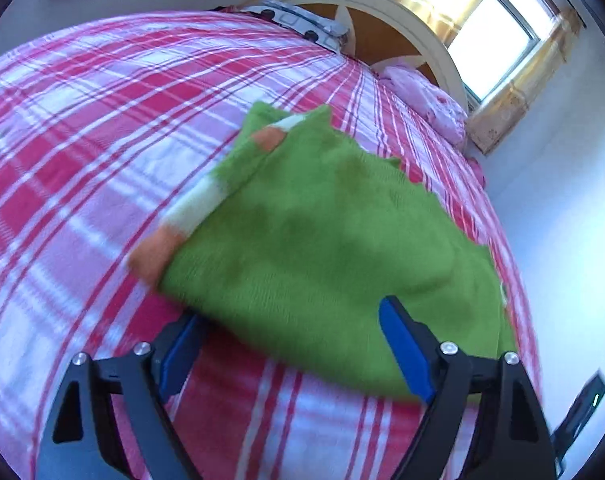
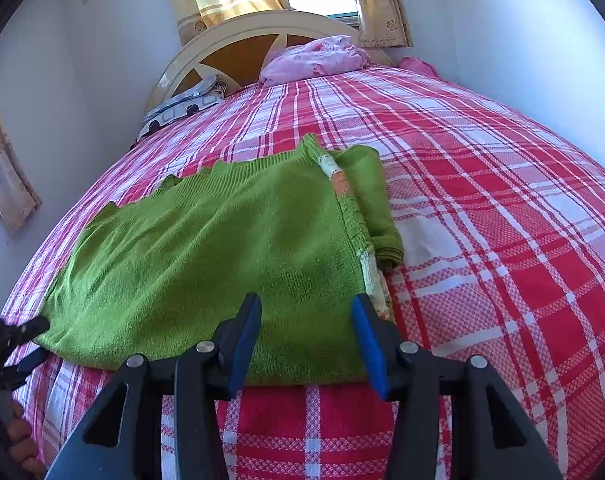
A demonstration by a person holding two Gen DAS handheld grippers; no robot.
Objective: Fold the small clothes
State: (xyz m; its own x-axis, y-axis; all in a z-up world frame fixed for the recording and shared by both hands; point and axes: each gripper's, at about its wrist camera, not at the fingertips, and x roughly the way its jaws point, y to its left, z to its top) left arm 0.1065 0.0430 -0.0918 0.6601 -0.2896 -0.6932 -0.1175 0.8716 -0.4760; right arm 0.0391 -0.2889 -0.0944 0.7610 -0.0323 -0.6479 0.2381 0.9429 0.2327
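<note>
Left wrist view: a green knitted sweater (image 1: 326, 240) lies on the red-and-white plaid bedspread (image 1: 102, 128), filling the middle of the frame. It is folded over itself, with a sleeve tucked along its edge toward 10 o'clock — that sleeve ends in a white band and an orange cuff (image 1: 152, 256). A second orange-and-white patch shows near the far end, toward 12 o'clock. The knit looks thick and slightly fuzzy; the picture is blurred. The left gripper (image 1: 290, 320) stands wide open, its 2 blue pads on either side of the sweater's near edge, the pad toward 7 o'clock partly hidden under the fabric. Neither pad presses on the cloth. A cream headboard (image 1: 402, 12) and a pink bundle of cloth (image 1: 426, 96) sit toward 1 o'clock.

Right wrist view: the same sweater (image 2: 206, 256) spreads from 9 o'clock to the centre, with a ribbed hem at its far side and a folded sleeve lying along its edge toward 3 o'clock. The right gripper (image 2: 306, 308) is half open over the near corner of the sweater — its pads hold nothing. At 8 o'clock the left gripper (image 2: 26, 340) sits at the sweater's other near corner.
</note>
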